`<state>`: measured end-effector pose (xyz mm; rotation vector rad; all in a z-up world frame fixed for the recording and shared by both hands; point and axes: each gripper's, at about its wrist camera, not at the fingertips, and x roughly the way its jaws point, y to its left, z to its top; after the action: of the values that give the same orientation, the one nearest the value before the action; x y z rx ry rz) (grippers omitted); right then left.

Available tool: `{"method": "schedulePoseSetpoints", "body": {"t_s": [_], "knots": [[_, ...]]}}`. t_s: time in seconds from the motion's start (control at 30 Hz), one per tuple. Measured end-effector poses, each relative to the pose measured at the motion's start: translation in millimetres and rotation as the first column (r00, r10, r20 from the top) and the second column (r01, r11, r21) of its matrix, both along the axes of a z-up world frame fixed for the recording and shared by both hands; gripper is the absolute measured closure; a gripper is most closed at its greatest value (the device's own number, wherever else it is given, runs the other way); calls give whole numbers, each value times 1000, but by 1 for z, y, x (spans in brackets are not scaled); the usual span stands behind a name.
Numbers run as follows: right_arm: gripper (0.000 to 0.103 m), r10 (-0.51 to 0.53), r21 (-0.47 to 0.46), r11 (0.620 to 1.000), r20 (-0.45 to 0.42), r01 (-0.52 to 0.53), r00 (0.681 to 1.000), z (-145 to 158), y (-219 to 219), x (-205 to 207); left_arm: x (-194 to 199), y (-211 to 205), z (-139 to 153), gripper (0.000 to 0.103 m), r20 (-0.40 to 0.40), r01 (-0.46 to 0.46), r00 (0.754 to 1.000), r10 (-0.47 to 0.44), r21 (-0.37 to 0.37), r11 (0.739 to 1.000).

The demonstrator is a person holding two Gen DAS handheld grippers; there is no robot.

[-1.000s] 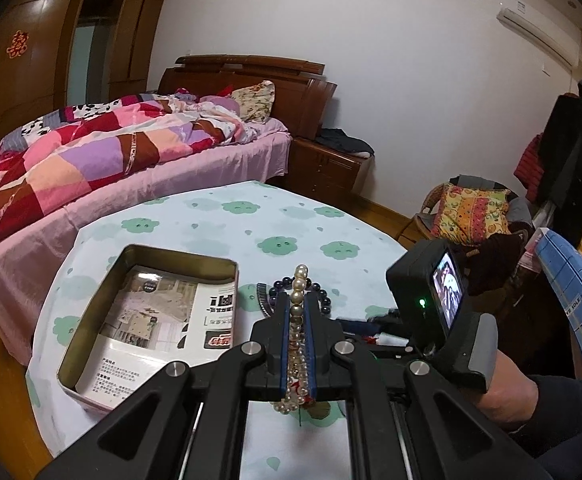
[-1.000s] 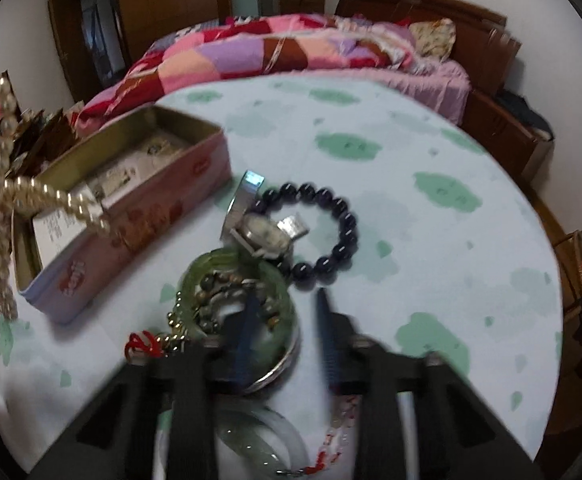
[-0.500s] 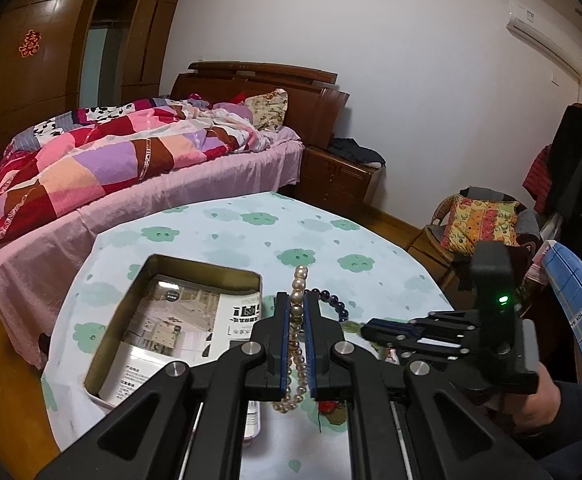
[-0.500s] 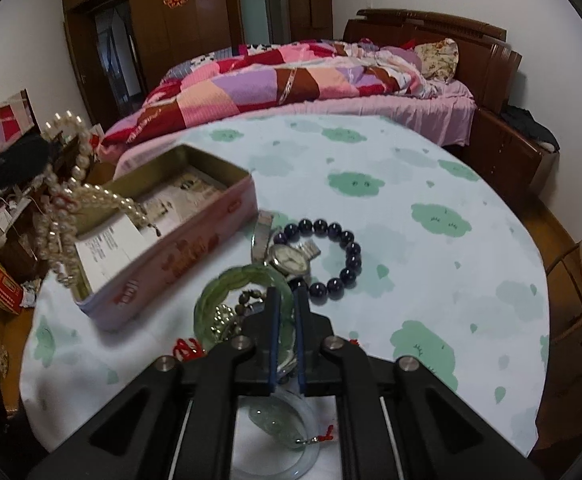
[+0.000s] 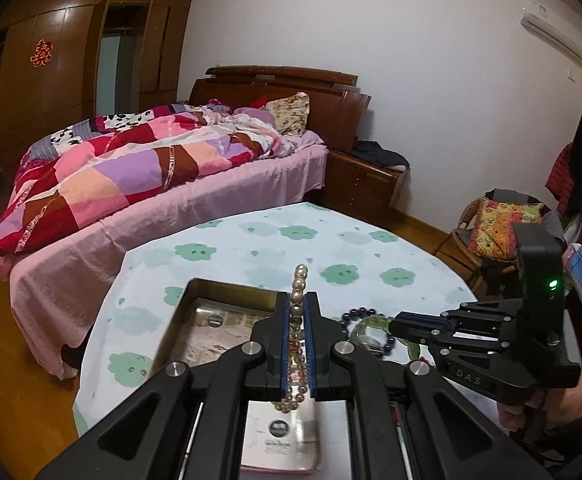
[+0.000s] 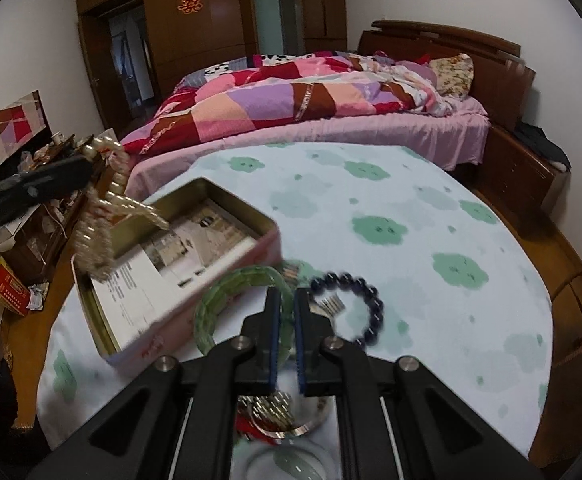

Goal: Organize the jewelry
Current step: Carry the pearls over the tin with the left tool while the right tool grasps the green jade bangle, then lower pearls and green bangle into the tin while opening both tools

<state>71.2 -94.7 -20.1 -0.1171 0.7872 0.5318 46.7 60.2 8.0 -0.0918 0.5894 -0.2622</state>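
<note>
Above the tin (image 5: 227, 286) — pearl necklace (image 5: 297, 308) upright, clamped in left gripper (image 5: 299, 320).

1. The tin box (image 6: 195, 280) sits on the left part of the counter (image 6: 431, 232), with a booklet (image 6: 159, 276) lying inside it.
2. The pearl necklace (image 5: 297, 332) hangs between the left gripper's (image 5: 298, 312) fingers, above the near end of the box.
3. Just right of the box, the bangle (image 6: 227, 300) is pinched in the right gripper (image 6: 285, 300).
4. The bead bracelet (image 6: 367, 304) lies on the counter right of the bangle, close beside it.
5. More jewelry (image 6: 275, 412) lies at the near edge, under the right gripper.
6. The bed (image 6: 331, 100) stands beyond the counter's far edge, and a wardrobe (image 6: 195, 32) behind that.
</note>
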Motion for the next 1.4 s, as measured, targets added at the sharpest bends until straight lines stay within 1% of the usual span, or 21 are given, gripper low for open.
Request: {"method": "schedulePoseSetpoints", "body": {"t_s": [0.23, 0.33, 0.43, 0.53, 0.73, 0.8, 0.9, 0.97, 1.0, 1.03, 1.07, 1.1, 1.13, 1.2, 1.27, 1.4], "knots": [[94, 31, -7, 1000, 13, -30, 999, 5, 33, 20, 26, 15, -17, 97, -13, -61, 998, 62, 44, 997], [94, 43, -20, 999, 20, -43, 999, 5, 49, 29, 37, 17, -25, 97, -21, -63, 998, 64, 64, 996], [94, 47, -40, 998, 16, -46, 999, 0, 63, 37, 46, 18, -36, 97, -38, -68, 997, 72, 90, 994], [94, 44, -75, 996, 1, -43, 999, -11, 73, 47, 53, 20, -43, 97, -55, -75, 995, 80, 99, 992], [94, 28, -117, 993, -23, -30, 999, -25, 80, 56, 60, 25, -53, 97, -79, -90, 992, 99, 118, 989], [92, 29, -127, 991, -24, -32, 999, -29, 82, 57, 63, 29, -56, 97, -93, -102, 989, 112, 106, 989], [89, 17, -112, 994, -20, -19, 1000, -28, 79, 56, 64, 31, -56, 97, -98, -120, 987, 131, 111, 987], [85, 9, -93, 996, -20, -11, 1000, -26, 76, 56, 64, 33, -54, 95, -100, -125, 986, 135, 103, 987], [81, 7, -93, 996, -17, -8, 1000, -25, 75, 55, 63, 34, -53, 89, -99, -128, 985, 138, 101, 987], [81, 5, -91, 996, -12, -6, 1000, -23, 72, 53, 62, 34, -52, 73, -98, -136, 984, 146, 103, 985], [81, 5, -87, 996, -11, -6, 1000, -21, 70, 51, 61, 35, -50, 60, -96, -147, 983, 157, 105, 984], [79, 5, -80, 997, -11, -6, 1000, -19, 67, 50, 59, 35, -47, 37, -83, -164, 981, 173, 105, 981], [76, 2, -73, 997, -9, -3, 1000, -17, 63, 48, 55, 35, -44, 27, -58, -179, 981, 186, 101, 979], [72, -11, -61, 998, -8, 11, 1000, -12, 52, 44, 49, 33, -38, 27, -38, -176, 983, 180, 89, 980], [71, -23, -55, 998, -3, 23, 1000, -8, 37, 37, 46, 30, -35, 27, -42, -168, 984, 172, 91, 982], [64, -57, -40, 998, -14, 56, 998, -5, 10, 29, 39, 19, -32, 27, -49, -158, 985, 164, 103, 982]]}}
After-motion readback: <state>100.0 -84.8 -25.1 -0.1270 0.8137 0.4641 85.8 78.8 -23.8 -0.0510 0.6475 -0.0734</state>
